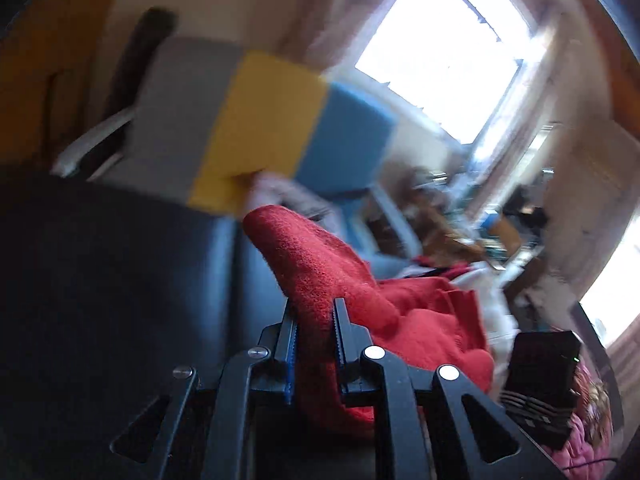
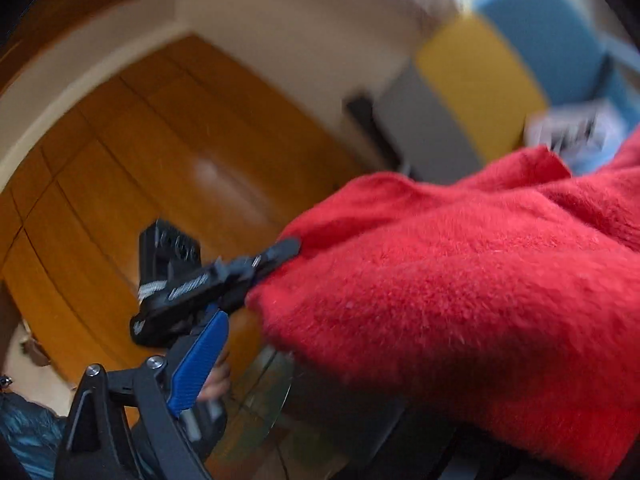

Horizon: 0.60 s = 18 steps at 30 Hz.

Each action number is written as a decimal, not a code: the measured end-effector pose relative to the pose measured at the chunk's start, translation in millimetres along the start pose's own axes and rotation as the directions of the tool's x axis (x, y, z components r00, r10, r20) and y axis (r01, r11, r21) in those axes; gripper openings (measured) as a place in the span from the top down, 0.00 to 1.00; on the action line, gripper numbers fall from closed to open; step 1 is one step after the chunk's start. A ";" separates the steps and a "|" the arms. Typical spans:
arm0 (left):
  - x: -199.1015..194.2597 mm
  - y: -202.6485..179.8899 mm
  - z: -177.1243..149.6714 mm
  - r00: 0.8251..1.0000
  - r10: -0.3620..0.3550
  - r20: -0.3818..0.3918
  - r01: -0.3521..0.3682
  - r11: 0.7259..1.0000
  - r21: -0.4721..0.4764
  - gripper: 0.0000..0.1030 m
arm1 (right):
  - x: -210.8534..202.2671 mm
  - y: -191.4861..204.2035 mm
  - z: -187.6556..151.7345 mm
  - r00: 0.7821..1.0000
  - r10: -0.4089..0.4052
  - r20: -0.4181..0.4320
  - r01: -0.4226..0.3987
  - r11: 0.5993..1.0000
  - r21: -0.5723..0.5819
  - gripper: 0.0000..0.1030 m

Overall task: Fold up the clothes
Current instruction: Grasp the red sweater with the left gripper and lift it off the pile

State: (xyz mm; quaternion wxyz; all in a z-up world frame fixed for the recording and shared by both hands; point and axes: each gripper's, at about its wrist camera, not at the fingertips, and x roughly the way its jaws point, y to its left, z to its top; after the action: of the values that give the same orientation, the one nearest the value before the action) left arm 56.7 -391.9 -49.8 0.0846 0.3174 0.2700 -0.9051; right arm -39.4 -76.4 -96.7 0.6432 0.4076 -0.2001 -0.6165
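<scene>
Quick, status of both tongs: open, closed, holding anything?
Left tongs: closed on the red garment.
Right tongs: open; visible pad bare, other finger hidden behind the garment.

Blown-out window (image 1: pixel 444 52) glare, heavy motion blur, fisheye-bent edges, dim foreground.

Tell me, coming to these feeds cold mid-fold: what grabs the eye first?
The fuzzy red garment fills the right half of the right wrist view. The left gripper is clamped on a fold of it low in its own view. Behind stand grey, yellow and blue blocks, with a glaring window at upper right.
</scene>
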 end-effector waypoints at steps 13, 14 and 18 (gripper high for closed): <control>-10.2 170.6 -111.5 0.953 0.250 -0.169 -0.283 0.935 -0.214 0.82 | 30.8 -47.8 -52.1 0.948 -0.124 -0.293 0.154 0.985 0.082 0.05; -12.9 159.6 -113.4 0.959 0.240 -0.153 -0.265 0.948 -0.177 0.82 | 24.1 -50.3 -37.2 0.951 -0.157 -0.267 0.186 0.979 0.087 0.03; -2.2 102.9 -98.5 0.972 0.204 -0.118 -0.204 0.979 0.011 0.75 | 2.2 -88.1 -18.6 0.943 -0.297 -0.152 0.317 0.939 0.132 0.01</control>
State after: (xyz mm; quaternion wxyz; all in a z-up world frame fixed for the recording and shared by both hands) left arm 144.0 -425.0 -157.5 0.1611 0.3967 0.2412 -0.8709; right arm -80.5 -65.2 -176.1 0.5172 0.5215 -0.1388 -0.6643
